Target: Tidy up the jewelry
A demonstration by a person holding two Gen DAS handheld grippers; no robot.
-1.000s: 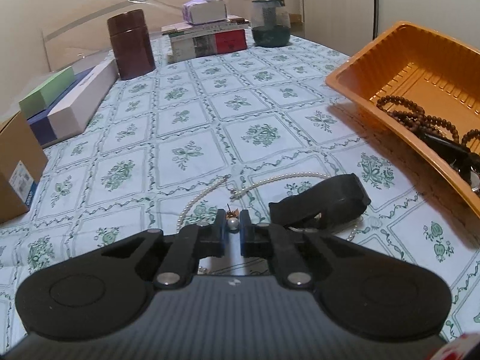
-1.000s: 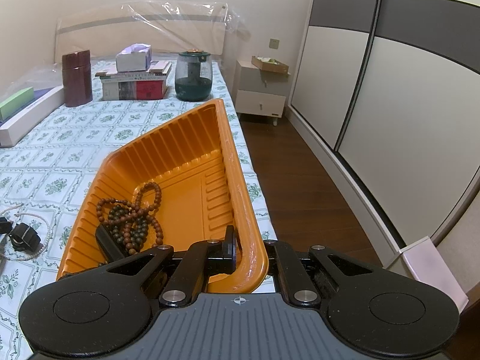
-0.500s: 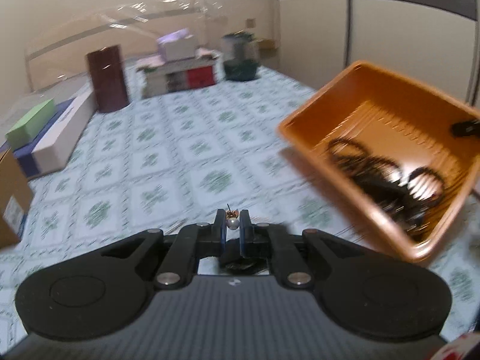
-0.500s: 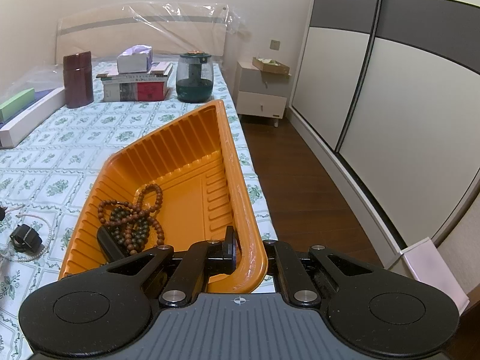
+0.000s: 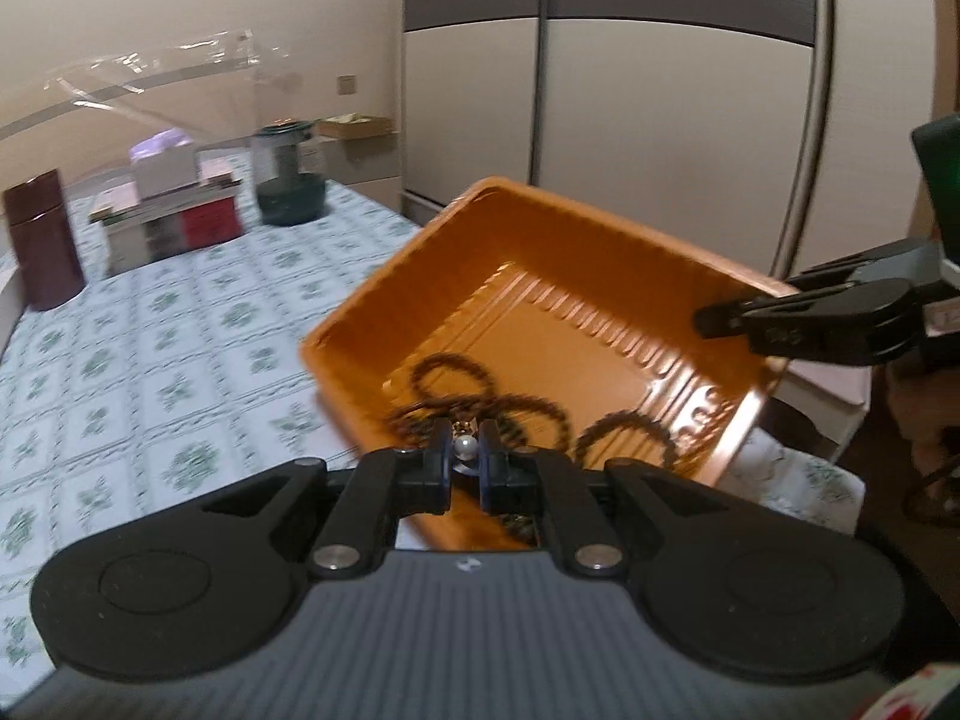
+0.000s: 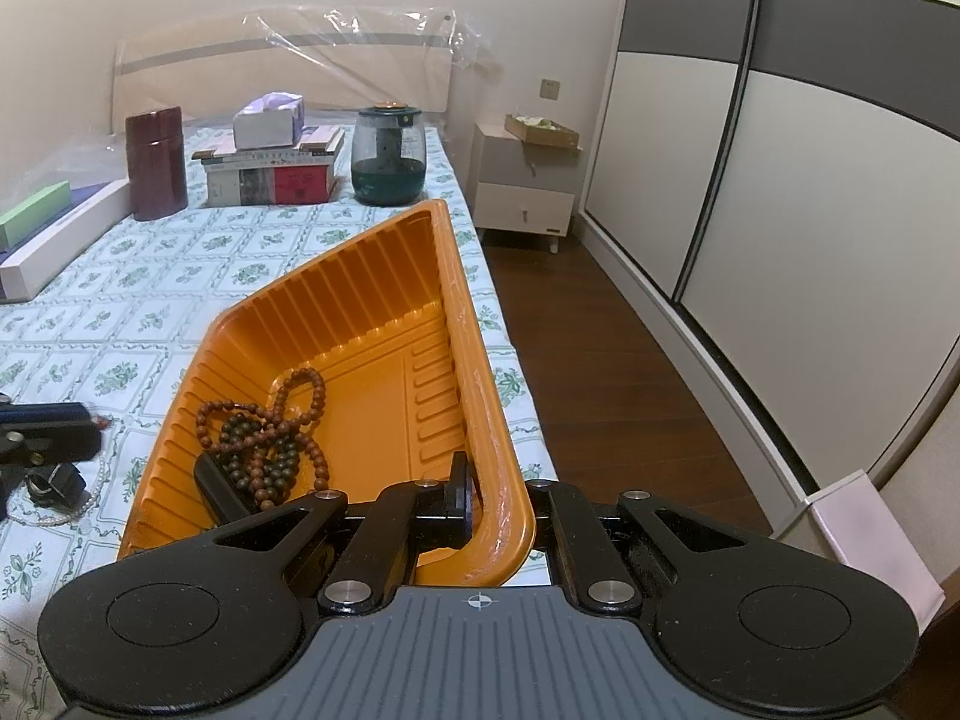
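Both wrist views near orange tray (image 5: pixel 384 294)

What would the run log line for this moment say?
left: shut on earring | right: shut on tray rim | beads in tray

No legible text — labels too blurred.

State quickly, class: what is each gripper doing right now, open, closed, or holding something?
Left gripper: closed on a pearl earring, above the orange tray.
Right gripper: closed on the orange tray's rim.
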